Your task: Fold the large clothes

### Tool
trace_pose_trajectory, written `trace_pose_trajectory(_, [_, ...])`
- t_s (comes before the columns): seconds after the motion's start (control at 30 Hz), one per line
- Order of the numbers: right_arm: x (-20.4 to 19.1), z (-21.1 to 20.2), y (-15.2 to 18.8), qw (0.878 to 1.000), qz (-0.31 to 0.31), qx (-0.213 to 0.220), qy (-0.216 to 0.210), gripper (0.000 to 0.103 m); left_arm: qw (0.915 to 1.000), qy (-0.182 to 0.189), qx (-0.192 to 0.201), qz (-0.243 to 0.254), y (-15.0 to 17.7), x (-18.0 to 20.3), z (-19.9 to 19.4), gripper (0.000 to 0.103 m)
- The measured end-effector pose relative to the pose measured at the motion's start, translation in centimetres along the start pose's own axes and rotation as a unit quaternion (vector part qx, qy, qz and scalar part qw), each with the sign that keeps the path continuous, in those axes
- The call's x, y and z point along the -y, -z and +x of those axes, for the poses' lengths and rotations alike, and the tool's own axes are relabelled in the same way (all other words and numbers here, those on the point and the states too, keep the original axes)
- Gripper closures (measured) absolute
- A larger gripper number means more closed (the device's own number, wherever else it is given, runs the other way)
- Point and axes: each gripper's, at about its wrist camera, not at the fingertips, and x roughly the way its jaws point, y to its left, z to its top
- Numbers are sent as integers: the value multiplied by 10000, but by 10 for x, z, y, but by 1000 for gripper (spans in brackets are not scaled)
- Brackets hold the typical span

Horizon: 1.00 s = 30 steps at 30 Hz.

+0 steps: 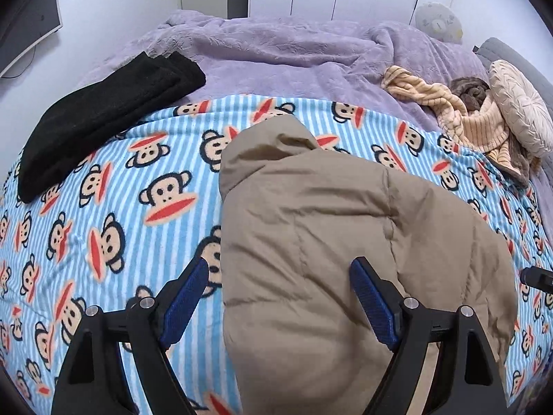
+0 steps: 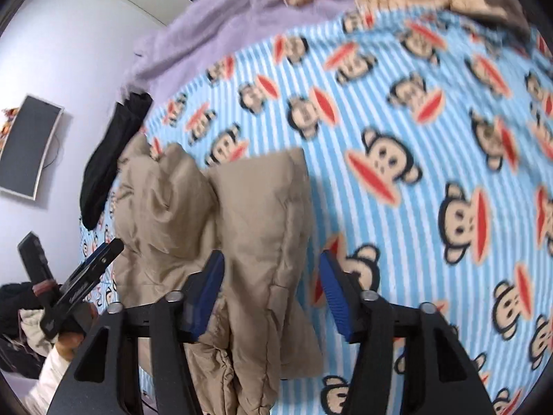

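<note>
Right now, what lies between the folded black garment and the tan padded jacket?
Only bare monkey-print striped blanket separates black garment from tan jacket, per left wrist view.

You have a bed (image 1: 276, 52) under a lilac cover, with a blue striped monkey-print blanket (image 1: 121, 228) spread across its near part. On it lie the tan puffer jacket (image 1: 328, 224), near, and folded black clothes (image 1: 103, 110), far left; crumpled clothes (image 1: 459, 103) and a round cushion (image 1: 522, 107) sit far right.

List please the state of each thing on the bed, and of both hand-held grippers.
Tan puffer jacket: partly folded, lying on the monkey-print blanket.
Black garment: folded, lying flat.
Striped beige garment: crumpled, unfolded.
Purple blanket: spread, wrinkled.
Left hand-held gripper: open, above the jacket.
Right hand-held gripper: open, jacket between its fingers.
</note>
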Motion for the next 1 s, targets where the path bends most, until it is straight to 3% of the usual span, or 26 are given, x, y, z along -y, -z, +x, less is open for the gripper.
trace_pose_trajectory(0.03, [-7,-4,-2,9999,-113,75,-87,63,10000,13,-51,-40,-2,1,7,18])
trace_pose_trajectory(0.13, [-33,-1,-8,9983,-493,190,-256,64,9996,70,-228,-154,0,11,25,18])
trace_pose_trajectory(0.27, [-45,23,2,9971,-757,50,100,65,9997,-166,-192,-5,9,34,34,17])
trace_pose_trajectory(0.4, [-30,56,0,9965,-589,-215,561,68,9996,-203,-209,16,11,46,42,17])
trace_pose_trajectory(0.57, [2,79,-2,9976,-210,-403,529,73,9994,-254,-247,12,12,50,49,14])
trace_pose_trajectory(1.0, [7,82,3,9959,-361,-447,693,73,9991,-126,-368,139,35,30,-3,14])
